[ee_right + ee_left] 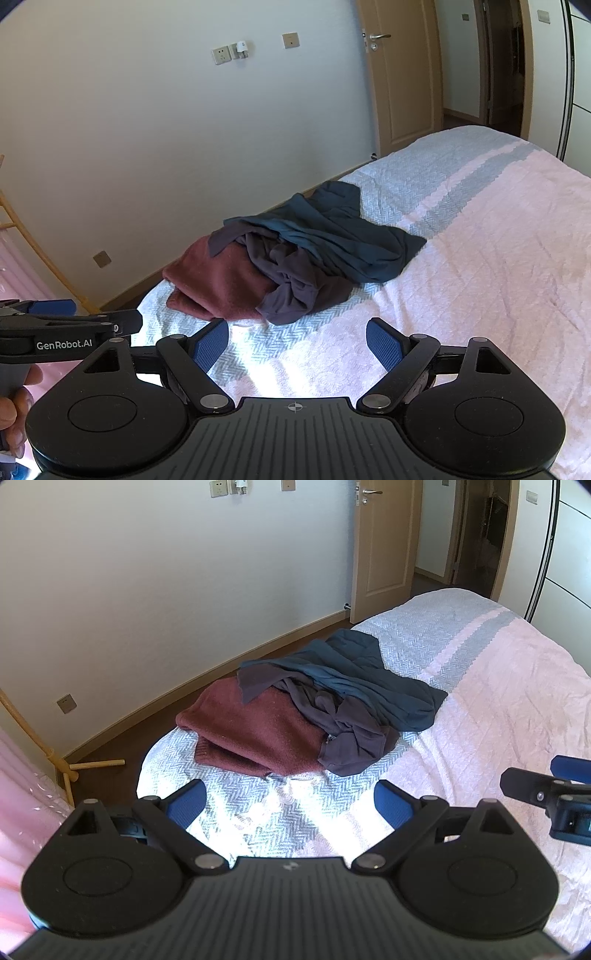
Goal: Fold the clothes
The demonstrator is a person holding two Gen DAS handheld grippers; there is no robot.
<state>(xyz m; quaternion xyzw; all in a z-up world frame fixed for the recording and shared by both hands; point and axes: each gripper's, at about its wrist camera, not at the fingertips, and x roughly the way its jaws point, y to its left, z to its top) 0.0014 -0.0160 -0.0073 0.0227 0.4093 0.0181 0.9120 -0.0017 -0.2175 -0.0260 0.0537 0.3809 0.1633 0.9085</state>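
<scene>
Hovering above the bed's pink and grey-white herringbone blanket [498, 686], the left claw [290, 805] spreads its blue-padded fingers wide with nothing between them, and the right claw [297, 345] beside it gapes just as wide and empty. Ahead of both claws and apart from them lies a heap of clothes: a maroon knitted sweater [255, 731], a crumpled dark purple-grey garment [351, 734] overlapping it, and a dark teal garment [373, 679] draped over the far side.
</scene>
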